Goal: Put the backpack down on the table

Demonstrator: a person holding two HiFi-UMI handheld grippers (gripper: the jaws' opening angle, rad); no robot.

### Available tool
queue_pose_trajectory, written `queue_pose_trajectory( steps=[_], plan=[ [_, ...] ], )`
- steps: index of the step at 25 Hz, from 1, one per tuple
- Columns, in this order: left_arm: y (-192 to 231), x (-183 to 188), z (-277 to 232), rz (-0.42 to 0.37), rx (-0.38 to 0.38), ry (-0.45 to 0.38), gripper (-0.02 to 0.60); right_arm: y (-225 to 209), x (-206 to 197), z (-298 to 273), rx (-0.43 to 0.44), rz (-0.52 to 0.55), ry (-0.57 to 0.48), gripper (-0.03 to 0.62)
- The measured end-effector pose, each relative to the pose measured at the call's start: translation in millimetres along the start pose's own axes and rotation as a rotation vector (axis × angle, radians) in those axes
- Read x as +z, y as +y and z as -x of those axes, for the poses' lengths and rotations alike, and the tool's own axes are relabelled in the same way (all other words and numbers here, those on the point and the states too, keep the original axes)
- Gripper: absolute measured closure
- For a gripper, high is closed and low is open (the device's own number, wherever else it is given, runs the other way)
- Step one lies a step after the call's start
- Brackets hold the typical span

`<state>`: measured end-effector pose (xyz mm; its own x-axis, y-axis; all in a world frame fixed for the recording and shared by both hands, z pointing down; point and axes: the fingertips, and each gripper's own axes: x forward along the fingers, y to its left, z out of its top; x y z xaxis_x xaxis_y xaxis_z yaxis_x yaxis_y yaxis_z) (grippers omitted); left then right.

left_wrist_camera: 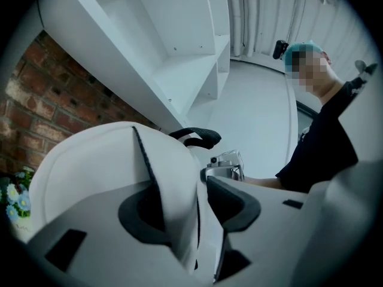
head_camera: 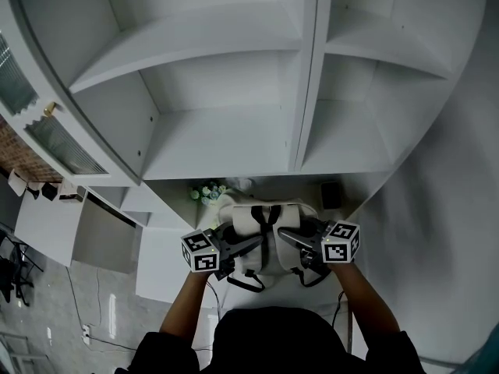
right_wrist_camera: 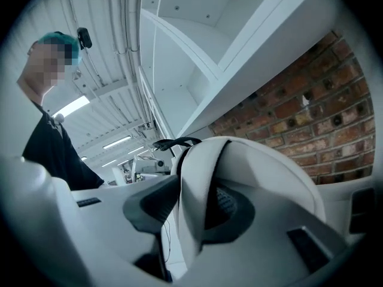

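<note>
While the backpack [head_camera: 248,221] stands handle [head_camera: 267,213] up, left gripper [head_camera: 249,245] and right gripper [head_camera: 287,238] straddle it, jaws wide, unclamped.

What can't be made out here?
Backpack underside, and whether it rests fully on the table: head view, hidden by the backpack's own body.
Dark item behind it: head view, too small and dim to identify.
Flowers: left gripper view, cut by the edge; head view, too small.

Dark top [head_camera: 273,340] worn; white left tool [head_camera: 248,244] and right tool [head_camera: 290,238] carry marker cubes [head_camera: 200,252].
</note>
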<state>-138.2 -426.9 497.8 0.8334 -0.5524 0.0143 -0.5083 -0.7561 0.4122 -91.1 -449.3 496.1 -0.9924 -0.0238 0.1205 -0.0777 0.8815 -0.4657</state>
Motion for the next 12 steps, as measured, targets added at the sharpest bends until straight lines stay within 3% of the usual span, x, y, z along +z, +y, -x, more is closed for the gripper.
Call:
queue_pose_trajectory(
  steps=[6, 12],
  plan=[
    [12.9, -13.3, 16.2, 0.05, 0.049, -0.003, 0.39, -19.0, -0.9, 22.1, -0.043, -0.064, -0.036, 0.47],
    [26.4, -23.8, 38.1, 0.103, 0.137, -0.044, 0.39, -32.2, -5.4, 43.6, -0.108, -0.046, -0.028, 0.468]
  ],
)
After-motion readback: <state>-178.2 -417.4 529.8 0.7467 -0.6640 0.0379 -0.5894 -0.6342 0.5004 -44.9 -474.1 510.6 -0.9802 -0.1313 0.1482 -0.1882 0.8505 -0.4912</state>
